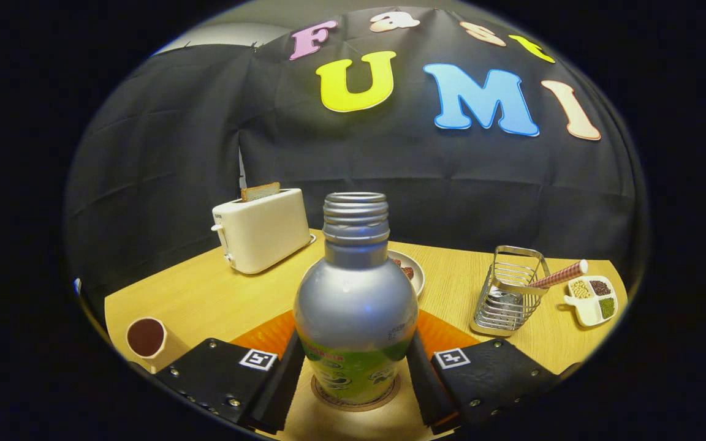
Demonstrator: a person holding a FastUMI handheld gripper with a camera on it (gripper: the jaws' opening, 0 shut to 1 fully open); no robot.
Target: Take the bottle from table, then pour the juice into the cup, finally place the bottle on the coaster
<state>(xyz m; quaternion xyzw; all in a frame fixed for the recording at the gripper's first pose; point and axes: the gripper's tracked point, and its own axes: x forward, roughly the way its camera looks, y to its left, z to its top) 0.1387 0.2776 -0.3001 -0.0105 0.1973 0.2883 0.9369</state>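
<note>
A silver bottle with a green label and an uncapped threaded neck stands upright between my fingers. Its base rests on a round brown coaster on the wooden table. My gripper is shut on the bottle, with one finger pressed against each side of the label. A small white cup holding dark juice stands to the left, beside the left finger.
An orange mat lies under and behind the bottle. Beyond it are a white toaster with a bread slice, a plate of food, a wire rack holding a striped stick, and a sectioned dish.
</note>
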